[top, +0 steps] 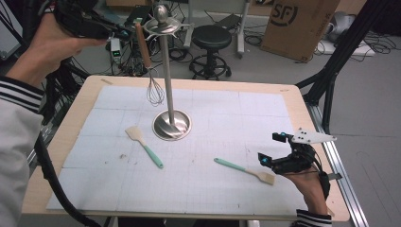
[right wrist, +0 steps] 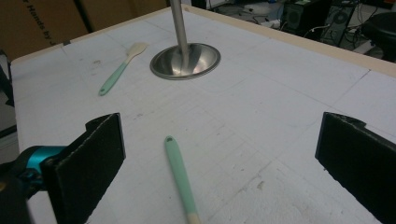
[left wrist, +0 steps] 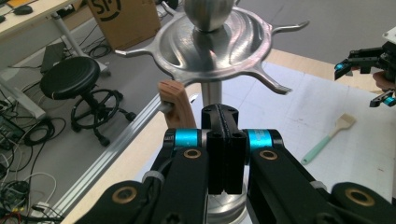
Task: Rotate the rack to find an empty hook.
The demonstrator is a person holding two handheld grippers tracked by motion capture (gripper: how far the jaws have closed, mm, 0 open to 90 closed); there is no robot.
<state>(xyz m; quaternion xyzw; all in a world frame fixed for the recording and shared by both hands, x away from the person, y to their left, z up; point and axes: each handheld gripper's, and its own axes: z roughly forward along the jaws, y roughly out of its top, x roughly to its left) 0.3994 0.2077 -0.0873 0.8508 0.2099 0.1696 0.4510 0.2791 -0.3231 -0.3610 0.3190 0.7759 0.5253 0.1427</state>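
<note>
Whisk: a wire balloon whisk with a brown wooden handle [top: 146, 61] hangs from one arm of the tall steel utensil stand [top: 166, 71], wires down, clear of the counter [top: 293, 101]; in the left gripper view the top of its handle [left wrist: 176, 105] sits just under the stand's spoked crown [left wrist: 219, 42].
Why it hangs: the crown's hooked arms carry utensils by the handle end, so the whisk dangles beside the pole, above the stand's round base [top: 171, 125].
Left gripper: [left wrist: 223, 140] raised beside the crown, its jaws pressed together with nothing between them; the whisk's handle stands just beside them, and I cannot tell whether they touch it.
Right gripper: [top: 273, 150] low, well away from the stand towards the counter's near right corner, jaws spread wide and empty.
Near spatula: a mint-green-handled spatula with a pale wooden blade [top: 245, 170] lies flat just beside the right gripper; its handle [right wrist: 180, 175] points between the spread jaws, likely the next pick.
Far spatula: a matching one [top: 144, 146] lies just left of the stand's base.
</note>
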